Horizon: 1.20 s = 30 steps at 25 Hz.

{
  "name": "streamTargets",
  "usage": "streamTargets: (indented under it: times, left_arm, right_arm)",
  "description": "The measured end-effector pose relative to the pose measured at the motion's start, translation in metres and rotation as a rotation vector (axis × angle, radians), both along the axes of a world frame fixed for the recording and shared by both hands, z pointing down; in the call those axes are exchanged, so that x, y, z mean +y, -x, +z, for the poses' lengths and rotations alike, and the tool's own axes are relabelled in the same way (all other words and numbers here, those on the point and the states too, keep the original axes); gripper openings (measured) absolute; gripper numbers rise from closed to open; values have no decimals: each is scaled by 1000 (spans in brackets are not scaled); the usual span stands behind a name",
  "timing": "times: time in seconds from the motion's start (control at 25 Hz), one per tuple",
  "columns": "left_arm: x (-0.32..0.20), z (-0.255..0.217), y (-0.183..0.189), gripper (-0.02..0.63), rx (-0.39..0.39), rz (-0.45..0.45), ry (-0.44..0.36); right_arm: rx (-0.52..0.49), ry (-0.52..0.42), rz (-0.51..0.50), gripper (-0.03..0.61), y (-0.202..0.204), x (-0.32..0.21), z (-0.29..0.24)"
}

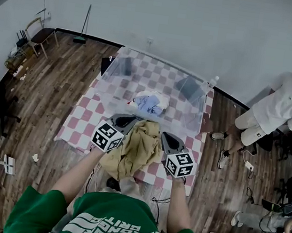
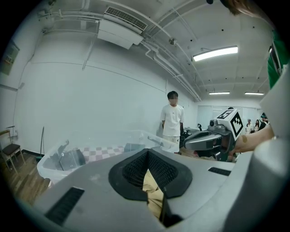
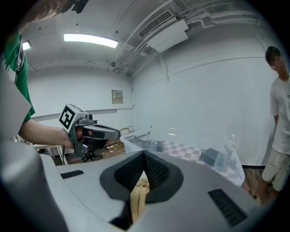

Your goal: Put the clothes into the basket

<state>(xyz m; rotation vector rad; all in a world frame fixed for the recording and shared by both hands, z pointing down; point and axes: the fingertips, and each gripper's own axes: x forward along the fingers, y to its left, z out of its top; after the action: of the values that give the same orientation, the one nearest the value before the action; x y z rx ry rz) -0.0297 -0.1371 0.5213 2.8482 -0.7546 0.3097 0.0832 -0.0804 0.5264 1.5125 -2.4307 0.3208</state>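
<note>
Near clear basket (image 1: pixel 190 119) — crumpled tan garment (image 1: pixel 135 152), limp, fingers (image 2: pixel 133 172) of L gripper (image 1: pixel 125 121) + R gripper (image 1: pixel 166 138) both clamped on it

Only white block lettering, upside down on the green shirt (image 1: pixel 41 209) well back from the fingers (image 1: pixel 125 120), top line maybe "CONTROL", the rest too warped to read, plus unlettered black-and-white square markers on the cubes (image 1: pixel 107 136) behind those fingers, and a wall notice (image 3: pixel 117 96) far beyond them, too small to read.
</note>
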Motion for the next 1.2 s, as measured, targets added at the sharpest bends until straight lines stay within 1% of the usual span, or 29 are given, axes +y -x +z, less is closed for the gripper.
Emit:
streamTargets:
  times: [0.16, 0.32, 0.52, 0.8, 0.84, 0.88, 0.92, 0.96, 1.0, 1.2]
  left_arm:
    - [-1, 7, 4, 2, 4, -17, 11]
    - [0, 33, 18, 2, -15, -58, 34]
    - [3, 89, 47, 3, -53, -125, 105]
    - [16, 163, 79, 6, -114, -164, 236]
    - [18, 171, 81, 22, -122, -163, 256]
    - [19, 179, 82, 67, -130, -158, 274]
    - [21, 187, 83, 109, -140, -153, 291]
    - [22, 193, 82, 130, -151, -147, 303]
    - [23, 200, 82, 150, -161, -142, 313]
    - [25, 229, 73, 267, -197, -107, 339]
  right_arm:
    - [22, 14, -12, 8, 1, 1, 11]
    - [54, 55, -41, 8, 5, 3, 35]
    - [94, 143, -39, 9, 2, 2, 80]
    - [103, 288, -56, 12, 3, 11, 143]
    - [101, 306, -58, 16, 3, 12, 150]
    - [96, 325, -60, 33, 4, 13, 157]
    - [90, 345, -64, 81, 4, 14, 164]
    - [85, 364, -67, 141, 5, 15, 171]
    - [82, 380, -67, 165, 5, 16, 177]
    - [75, 436, -55, 250, 4, 18, 207]
